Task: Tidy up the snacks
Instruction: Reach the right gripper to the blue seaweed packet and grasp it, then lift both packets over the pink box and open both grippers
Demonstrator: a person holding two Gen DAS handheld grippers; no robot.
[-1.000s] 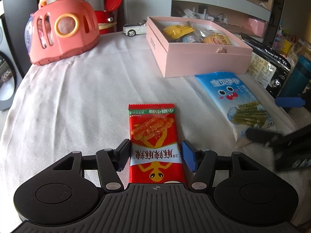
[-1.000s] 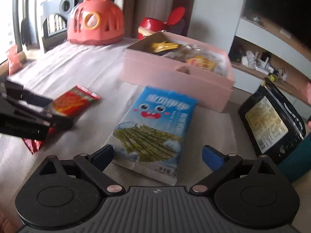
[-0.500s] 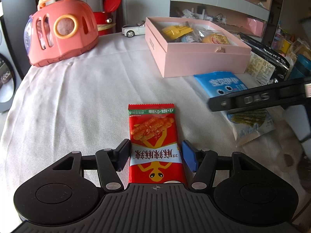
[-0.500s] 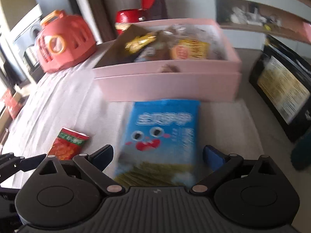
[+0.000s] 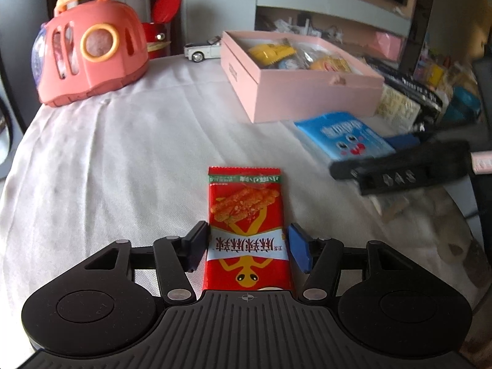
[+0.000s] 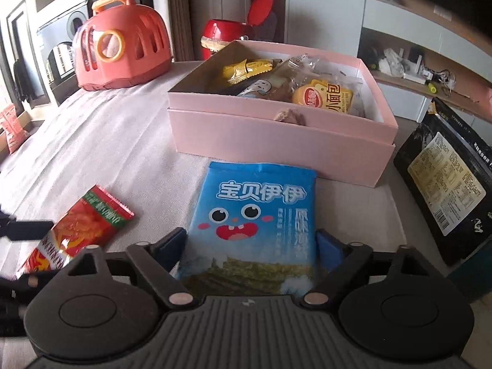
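A red snack packet (image 5: 246,209) lies flat on the white cloth, its near half between the fingers of my left gripper (image 5: 247,246). The jaws are closing, and the pads stand right at the packet's edges without creasing it. A blue seaweed packet (image 6: 255,209) lies in front of the pink box (image 6: 276,141). My right gripper (image 6: 250,246) straddles its near end. Its jaws are closing too, with the fingers close beside the packet's flat sides. The open box (image 5: 307,98) holds several wrapped snacks. From the right wrist, the red packet (image 6: 89,224) shows at the lower left.
A coral carrier toy (image 5: 89,52), a red cup (image 5: 160,30) and a white toy car (image 5: 203,50) stand at the table's far side. A black bag (image 6: 446,178) lies right of the box. The cloth (image 5: 123,153) ends at a rounded table edge on the right.
Both pairs of jaws have narrowed toward their packets. My right gripper has swung round and moved in over the blue packet's near end. The left gripper has stayed put.
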